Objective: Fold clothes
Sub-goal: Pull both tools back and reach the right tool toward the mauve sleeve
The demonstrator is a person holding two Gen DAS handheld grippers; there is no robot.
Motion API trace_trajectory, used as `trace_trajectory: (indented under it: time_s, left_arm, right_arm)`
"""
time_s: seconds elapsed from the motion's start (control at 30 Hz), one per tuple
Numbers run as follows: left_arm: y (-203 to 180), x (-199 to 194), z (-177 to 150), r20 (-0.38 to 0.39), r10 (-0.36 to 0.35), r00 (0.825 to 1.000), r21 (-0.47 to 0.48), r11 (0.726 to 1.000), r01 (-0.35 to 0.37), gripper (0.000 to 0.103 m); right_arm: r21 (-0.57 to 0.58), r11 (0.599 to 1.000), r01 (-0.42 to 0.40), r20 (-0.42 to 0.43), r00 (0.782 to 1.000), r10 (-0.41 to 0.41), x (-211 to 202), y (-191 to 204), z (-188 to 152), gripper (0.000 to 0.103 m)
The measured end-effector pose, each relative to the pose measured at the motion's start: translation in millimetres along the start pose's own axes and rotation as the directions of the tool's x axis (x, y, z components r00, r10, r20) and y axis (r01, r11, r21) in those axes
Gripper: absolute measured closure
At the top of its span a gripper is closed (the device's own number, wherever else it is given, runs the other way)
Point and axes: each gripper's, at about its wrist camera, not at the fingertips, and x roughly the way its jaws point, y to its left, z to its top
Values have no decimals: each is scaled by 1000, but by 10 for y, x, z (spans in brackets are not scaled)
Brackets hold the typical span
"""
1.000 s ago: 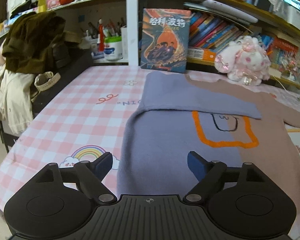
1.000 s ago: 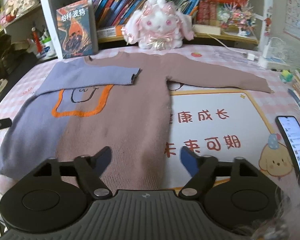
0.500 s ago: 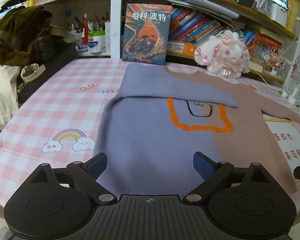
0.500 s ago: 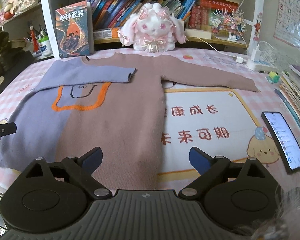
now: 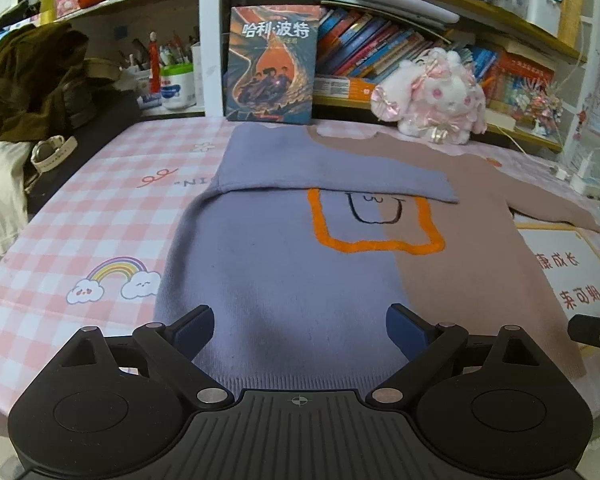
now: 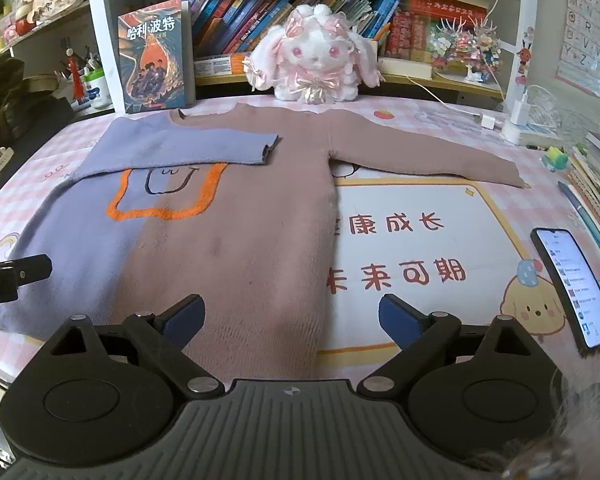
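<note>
The sweater lies flat on the worktop, lilac sleeve folded across. Both hand-held grippers, left and right, hover with jaws apart. Recommended: grip the brown sleeve near its cuff, fold inward squarely.

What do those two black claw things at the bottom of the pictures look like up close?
Both look alike. The left gripper and right gripper each have a matte black ribbed body with a small crosshair mark, two round black discs at the sides, angled black link arms with silver pivot pins, and dark blue fingertip pads. No cables or sleeves show.
</note>
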Motion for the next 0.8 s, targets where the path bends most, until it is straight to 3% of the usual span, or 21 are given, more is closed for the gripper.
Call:
trace_trajectory:
  time_s: [0.47, 0.8]
  left_arm:
    - [-587, 173, 73, -46, 117, 992, -67, 990, -120, 8]
    - [-1174, 178, -37, -73, 249, 966, -152, 954, -257, 8]
  right_arm:
    - [-60, 991, -119, -19, 993, 118, 352, -602, 280, 9]
    - [-54, 983, -177, -41, 984, 175, 761, -1403, 697, 9]
